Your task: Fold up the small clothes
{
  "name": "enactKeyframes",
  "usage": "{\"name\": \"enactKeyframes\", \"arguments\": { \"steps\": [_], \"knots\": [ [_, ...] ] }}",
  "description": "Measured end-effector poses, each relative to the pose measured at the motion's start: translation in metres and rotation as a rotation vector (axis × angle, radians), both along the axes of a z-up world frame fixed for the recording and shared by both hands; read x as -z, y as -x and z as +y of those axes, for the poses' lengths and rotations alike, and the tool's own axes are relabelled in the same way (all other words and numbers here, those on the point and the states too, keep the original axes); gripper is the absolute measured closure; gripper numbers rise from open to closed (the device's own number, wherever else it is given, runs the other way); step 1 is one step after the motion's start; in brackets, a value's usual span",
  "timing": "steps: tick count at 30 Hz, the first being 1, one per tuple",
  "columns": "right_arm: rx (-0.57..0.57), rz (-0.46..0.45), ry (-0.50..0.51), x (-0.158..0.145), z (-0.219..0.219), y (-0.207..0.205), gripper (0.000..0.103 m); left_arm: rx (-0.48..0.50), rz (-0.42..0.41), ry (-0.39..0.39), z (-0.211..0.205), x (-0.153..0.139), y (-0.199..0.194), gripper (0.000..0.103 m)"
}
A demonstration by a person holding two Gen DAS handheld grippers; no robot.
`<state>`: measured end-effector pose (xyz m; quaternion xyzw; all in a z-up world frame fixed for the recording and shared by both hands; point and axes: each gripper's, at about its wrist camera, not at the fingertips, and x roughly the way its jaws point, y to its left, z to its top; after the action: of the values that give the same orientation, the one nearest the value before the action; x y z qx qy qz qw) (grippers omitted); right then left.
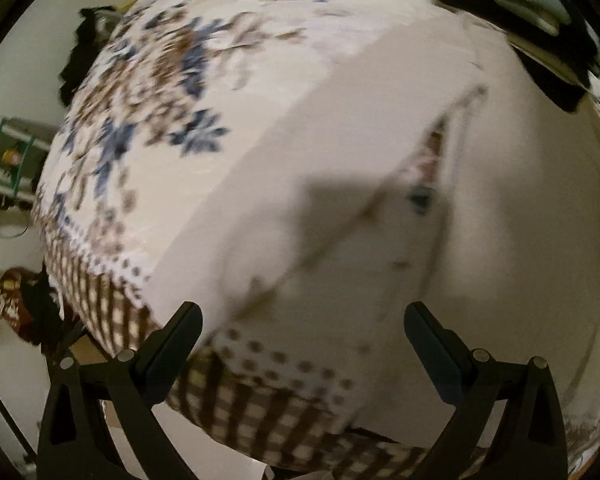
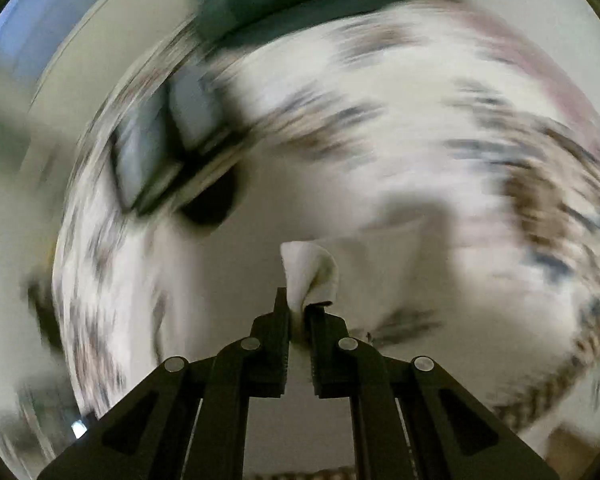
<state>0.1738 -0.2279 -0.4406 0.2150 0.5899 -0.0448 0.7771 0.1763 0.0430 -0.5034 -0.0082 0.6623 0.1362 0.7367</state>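
Note:
A pale cream garment (image 1: 340,184) lies spread on a table with a floral and checked tablecloth (image 1: 140,92). Part of it is folded over, with a patterned inner edge (image 1: 428,160) showing. My left gripper (image 1: 302,320) is open and empty, hovering above the garment's near edge. My right gripper (image 2: 299,304) is shut on a pinch of the cream garment (image 2: 308,268), whose corner sticks up between the fingers. The right wrist view is heavily blurred by motion.
Dark folded items (image 1: 540,8) sit at the table's far right; they also show blurred in the right wrist view (image 2: 160,152). A green rack (image 1: 8,152) and a patterned bag (image 1: 12,300) stand on the floor left of the table.

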Motion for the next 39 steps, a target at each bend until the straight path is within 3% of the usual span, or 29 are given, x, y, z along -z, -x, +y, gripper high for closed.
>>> {"name": "enactKeyframes", "arguments": {
  "steps": [5,7,11,16,18,19,20,22,23,25,28,30,33,35,37,39],
  "knots": [
    [-0.463,0.153,0.104,0.082,0.181,0.001,0.095,-0.08,0.012,-0.049,0.043,0.003,0.015,0.0],
    [-0.565,0.2,0.149,0.109,0.216,0.019,0.095,-0.095,0.013,-0.068,0.057,0.004,0.021,0.0],
    [-0.626,0.256,0.184,0.14,0.237,0.048,0.095,-0.116,0.012,-0.093,0.076,0.006,0.03,0.0],
    [-0.645,0.315,0.162,0.157,0.231,0.055,0.092,-0.138,0.023,-0.091,0.088,0.013,0.037,0.0],
    [-0.659,0.362,0.023,0.156,0.221,0.055,0.084,-0.138,0.022,-0.079,0.091,0.014,0.04,0.0],
    [-0.647,0.392,-0.11,0.154,0.211,0.054,0.081,-0.136,0.019,-0.08,0.093,0.013,0.041,0.0],
    [-0.578,0.414,-0.287,0.15,0.189,0.053,0.075,-0.135,0.014,-0.085,0.096,0.012,0.043,0.0],
    [-0.436,0.407,-0.394,0.142,0.15,0.052,0.063,-0.144,0.007,-0.098,0.105,0.009,0.046,0.0],
    [-0.353,0.401,-0.41,0.139,0.127,0.052,0.056,-0.156,0.003,-0.112,0.114,0.008,0.048,0.0],
    [-0.222,0.405,-0.416,0.138,0.085,0.053,0.054,-0.177,0.002,-0.129,0.126,0.009,0.05,0.0],
    [-0.215,0.394,-0.382,0.139,0.065,0.045,0.054,-0.232,0.003,-0.145,0.148,0.016,0.052,0.0],
    [-0.273,0.395,-0.375,0.145,0.085,0.036,0.054,-0.272,0.002,-0.133,0.158,0.021,0.052,0.0],
    [-0.376,0.492,-0.293,0.179,0.148,0.031,0.054,-0.313,0.01,-0.061,0.168,0.033,0.051,0.0],
    [-0.387,0.556,-0.356,0.191,0.158,0.044,0.054,-0.36,0.021,0.044,0.175,0.046,0.053,0.0],
    [-0.315,0.541,-0.491,0.186,0.145,0.056,0.054,-0.405,0.029,0.153,0.181,0.058,0.055,0.0],
    [-0.221,0.516,-0.546,0.178,0.119,0.064,0.054,-0.462,0.059,0.263,0.187,0.075,0.058,0.003]
  ]
}}
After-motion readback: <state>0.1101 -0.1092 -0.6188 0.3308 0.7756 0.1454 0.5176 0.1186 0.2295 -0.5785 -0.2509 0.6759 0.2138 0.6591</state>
